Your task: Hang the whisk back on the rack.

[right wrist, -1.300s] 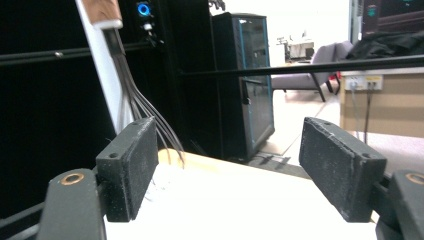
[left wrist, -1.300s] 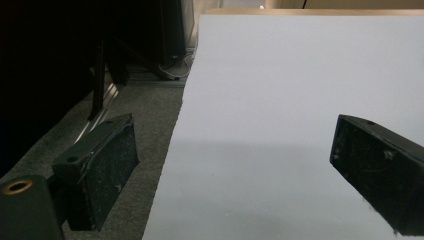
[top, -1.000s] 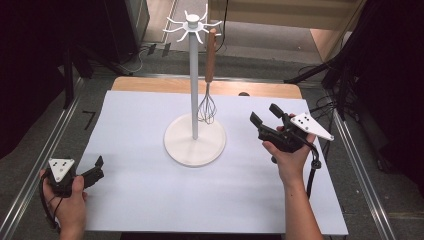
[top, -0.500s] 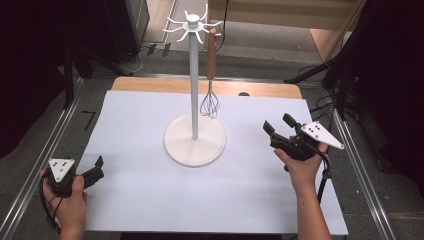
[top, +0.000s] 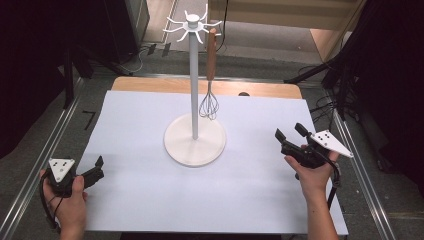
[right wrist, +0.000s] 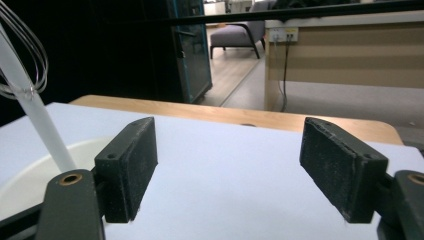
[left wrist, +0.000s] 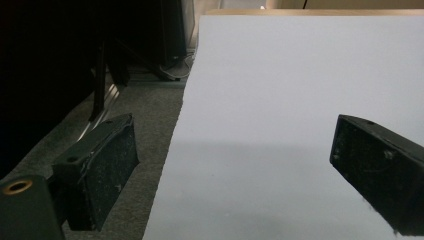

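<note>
I hold my right gripper [top: 289, 134] at the right middle of the high view, low over the white sheet [top: 250, 200] that covers the table, its jaws spread wide with nothing between them; my hand [top: 314, 172] wraps the body just below and right of the jaws. In the right gripper view my two black pads [right wrist: 130, 165] stand far apart at the bottom of the frame with bare sheet between, and the white pole and the wire loops of the whisk [right wrist: 22, 60] show at the upper left edge. The whisk [top: 210, 100] hangs by its wooden handle from a hook of the white stand [top: 194, 142], slightly above the centre of the high view, its wire head just beside the pole and above the round base, well apart from both grippers. My left gripper [top: 97, 167] rests at the lower left of the high view, at the sheet's left edge, its jaws also open and empty; in the left gripper view its pads [left wrist: 100, 175] sit wide apart over the sheet's edge and the grey floor [left wrist: 140, 115].
</note>
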`<state>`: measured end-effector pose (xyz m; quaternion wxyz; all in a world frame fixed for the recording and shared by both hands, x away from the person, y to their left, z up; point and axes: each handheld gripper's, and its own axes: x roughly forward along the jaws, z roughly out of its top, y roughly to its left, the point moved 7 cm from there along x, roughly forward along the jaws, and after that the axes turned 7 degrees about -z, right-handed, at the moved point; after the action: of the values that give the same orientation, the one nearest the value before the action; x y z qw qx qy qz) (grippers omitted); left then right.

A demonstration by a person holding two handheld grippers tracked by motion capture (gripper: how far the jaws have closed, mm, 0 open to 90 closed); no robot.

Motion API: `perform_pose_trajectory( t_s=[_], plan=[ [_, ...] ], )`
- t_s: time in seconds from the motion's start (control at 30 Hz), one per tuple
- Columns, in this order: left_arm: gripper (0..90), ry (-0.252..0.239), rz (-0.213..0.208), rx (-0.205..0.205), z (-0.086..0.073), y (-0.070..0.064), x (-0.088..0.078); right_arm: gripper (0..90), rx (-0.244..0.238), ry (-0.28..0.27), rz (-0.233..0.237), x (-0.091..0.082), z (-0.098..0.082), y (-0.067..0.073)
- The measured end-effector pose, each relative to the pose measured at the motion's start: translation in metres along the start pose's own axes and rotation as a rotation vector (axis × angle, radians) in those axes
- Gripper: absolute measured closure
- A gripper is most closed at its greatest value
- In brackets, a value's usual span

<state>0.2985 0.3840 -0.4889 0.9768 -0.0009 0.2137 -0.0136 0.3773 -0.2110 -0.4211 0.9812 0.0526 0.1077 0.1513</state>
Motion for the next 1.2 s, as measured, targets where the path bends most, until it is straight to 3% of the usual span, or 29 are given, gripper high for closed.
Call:
perform_pose_trajectory(
  t_s=[0.47, 0.77, 1.0, 1.03, 1.2],
  plan=[
    [6.0, -0.003, 0.0, -0.002, 0.0, 0.0, 0.0, 24.6, 0.001, 0.076, -0.086, -0.015, -0.035, -0.032],
    [6.0, -0.001, 0.0, -0.002, 0.0, 0.0, 0.0, 25.1, -0.004, 0.207, -0.227, -0.023, -0.071, -0.058],
    [6.0, 0.003, -0.001, 0.001, 0.0, 0.0, 0.0, 24.6, -0.008, 0.244, -0.273, -0.03, -0.088, -0.069],
    [6.0, 0.002, 0.003, 0.0, 0.0, 0.0, 0.0, 24.7, -0.013, 0.282, -0.298, -0.029, -0.097, -0.072],
    [6.0, -0.001, 0.002, -0.008, 0.0, 0.0, 0.0, 23.6, 0.003, 0.304, -0.342, -0.028, -0.099, -0.076]
  ],
)
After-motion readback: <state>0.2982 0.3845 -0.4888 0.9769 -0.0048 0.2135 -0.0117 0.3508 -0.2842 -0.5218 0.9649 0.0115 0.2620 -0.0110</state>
